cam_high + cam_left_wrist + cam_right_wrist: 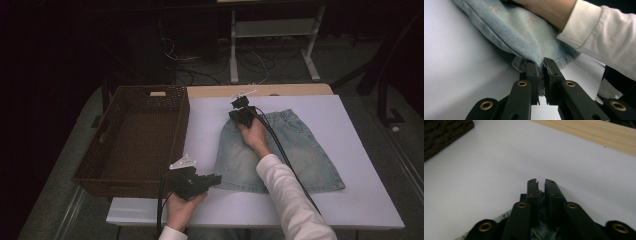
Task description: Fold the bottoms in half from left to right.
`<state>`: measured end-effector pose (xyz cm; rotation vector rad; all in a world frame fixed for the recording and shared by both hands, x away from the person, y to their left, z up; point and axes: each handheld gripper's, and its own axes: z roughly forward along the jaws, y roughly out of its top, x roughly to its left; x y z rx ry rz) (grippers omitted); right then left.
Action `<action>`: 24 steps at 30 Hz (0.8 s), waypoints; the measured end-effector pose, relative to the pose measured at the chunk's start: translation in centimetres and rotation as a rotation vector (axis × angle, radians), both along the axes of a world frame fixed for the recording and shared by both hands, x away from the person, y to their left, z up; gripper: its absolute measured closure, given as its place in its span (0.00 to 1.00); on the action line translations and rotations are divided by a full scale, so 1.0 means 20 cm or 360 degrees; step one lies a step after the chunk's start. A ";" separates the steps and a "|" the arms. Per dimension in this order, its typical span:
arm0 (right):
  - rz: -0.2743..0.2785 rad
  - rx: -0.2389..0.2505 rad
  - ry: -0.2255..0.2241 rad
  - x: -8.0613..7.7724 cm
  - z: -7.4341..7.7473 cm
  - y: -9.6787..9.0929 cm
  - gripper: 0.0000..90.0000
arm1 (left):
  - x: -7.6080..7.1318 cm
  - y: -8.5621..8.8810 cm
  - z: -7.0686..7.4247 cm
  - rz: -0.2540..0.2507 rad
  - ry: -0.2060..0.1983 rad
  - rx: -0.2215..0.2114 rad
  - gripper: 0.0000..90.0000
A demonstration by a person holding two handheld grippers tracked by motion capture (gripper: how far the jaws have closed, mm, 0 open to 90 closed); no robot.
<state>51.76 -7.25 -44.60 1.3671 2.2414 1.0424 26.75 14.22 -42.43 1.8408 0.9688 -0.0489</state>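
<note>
My left gripper (216, 178) at about 6 o'clock is clamped on the denim skirt's (295, 150) near hem corner. Further out toward 12, my right gripper (239, 104) has the waistband pinched. Wicker basket (131, 145) sits at 9.

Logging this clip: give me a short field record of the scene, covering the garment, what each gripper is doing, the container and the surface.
garment: light denim skirt with small pink marks, lying flat, waistband at the far end
left gripper: shut on the skirt's near left hem corner
right gripper: shut on the waistband's left end
container: dark woven basket, left of the skirt, nothing seen inside
surface: white sheet over a wooden table
</note>
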 end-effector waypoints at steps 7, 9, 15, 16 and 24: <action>0.0006 0.0126 0.0013 0.03 0.15 -0.07 0.94 | 0.00 0.00 0.08 -0.0028 -0.0010 -0.0062 0.93; 0.0002 0.0146 0.0020 0.04 0.20 -0.10 0.94 | 0.01 0.00 0.10 -0.0035 -0.0007 -0.0110 0.93; -0.0042 0.0277 0.0042 0.05 0.29 -0.19 0.94 | 0.04 -0.01 0.22 -0.0066 -0.0027 -0.0156 0.93; -0.0044 0.0275 0.0032 0.05 0.29 -0.19 0.94 | 0.04 -0.01 0.24 -0.0063 -0.0032 -0.0165 0.93; -0.0033 0.0280 0.0031 0.07 0.36 -0.17 0.94 | 0.04 0.06 0.34 -0.0015 -0.0048 -0.0169 0.93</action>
